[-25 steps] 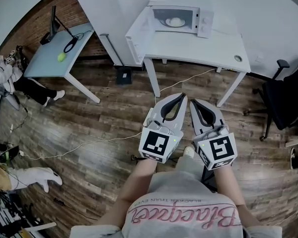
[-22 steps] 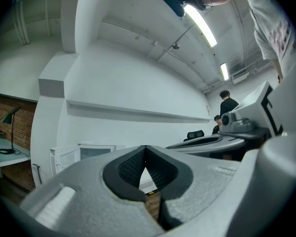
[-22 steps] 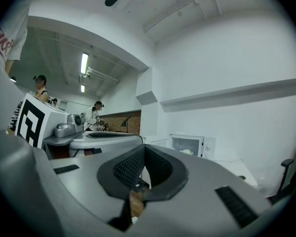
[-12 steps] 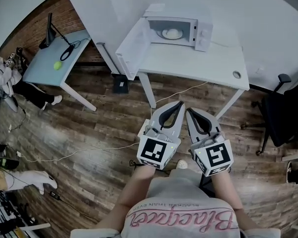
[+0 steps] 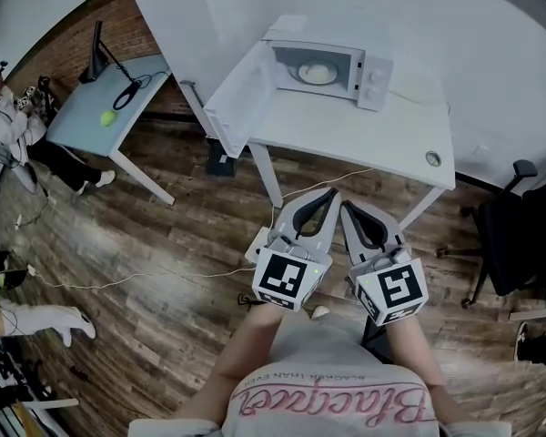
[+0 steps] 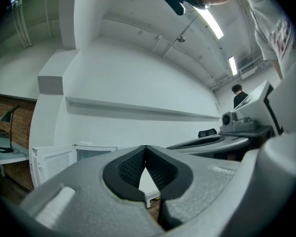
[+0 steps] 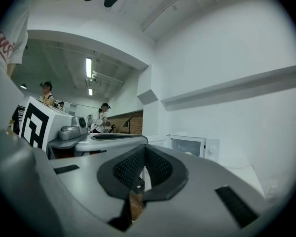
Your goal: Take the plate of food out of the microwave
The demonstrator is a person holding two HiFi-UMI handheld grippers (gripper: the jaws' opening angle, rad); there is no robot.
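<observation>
The left tongs (image 5: 330, 192) and the right tongs (image 5: 348, 205) are held side by side at waist height, just apart from each other, both pointing forward. Each pair is pressed together at the tips with nothing between the ribbed pads. Below them is a wooden floor (image 5: 164, 235), and a thin pale cable (image 5: 146, 276) trails across it to the left of the left tongs.

Just ahead of the tips stands a white counter (image 5: 364, 139), its near edge above them in the head view. At its far left corner, ahead of both tongs and slightly left, sits a white microwave (image 5: 373, 71) with its door (image 5: 239, 85) swung fully open to the left. The plate of food (image 5: 317, 73) is inside the microwave cavity, a pale rounded mound on a light plate, well apart from both tongs.

Farther left of the left tongs stands a pale blue counter (image 5: 91, 121) carrying a green ball (image 5: 107, 117) and a dark lamp (image 5: 98, 44), with a seated person (image 5: 9, 126) beyond it. To the right of the right tongs is a black office chair (image 5: 519, 226).
</observation>
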